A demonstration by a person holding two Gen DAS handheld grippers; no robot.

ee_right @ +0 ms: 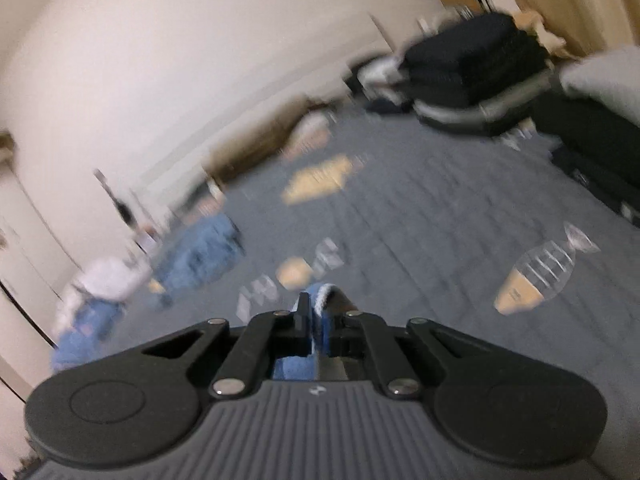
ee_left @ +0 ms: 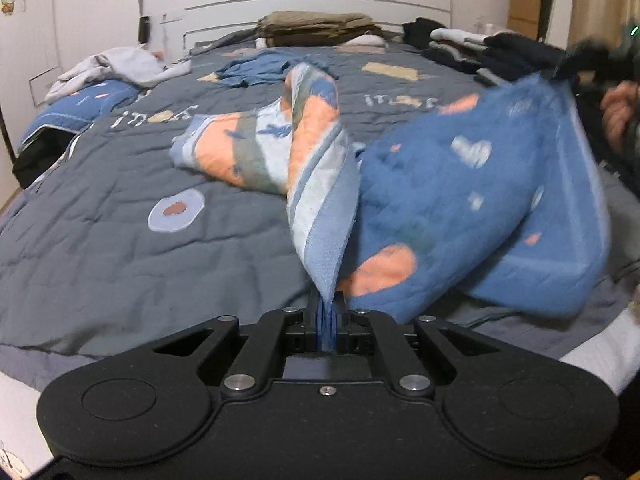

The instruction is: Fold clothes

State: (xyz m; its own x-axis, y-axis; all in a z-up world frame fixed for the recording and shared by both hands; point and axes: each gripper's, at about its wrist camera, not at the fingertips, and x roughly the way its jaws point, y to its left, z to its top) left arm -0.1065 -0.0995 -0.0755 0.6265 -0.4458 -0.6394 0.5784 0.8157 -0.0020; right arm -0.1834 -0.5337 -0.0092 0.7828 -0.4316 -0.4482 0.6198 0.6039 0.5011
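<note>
A blue quilted cloth with orange and pale patches hangs above the bed, its patterned underside twisted up at the centre. My left gripper is shut on a bunched blue edge of it. In the left wrist view the right gripper holds the cloth's far corner at the upper right, next to a hand. My right gripper is shut on a blue fold with a pale trim. The right wrist view is blurred by motion.
The grey-blue bedspread covers the bed. Folded dark clothes are stacked at the far right, brown folded ones by the headboard. A blue garment and a pale heap lie at the far left.
</note>
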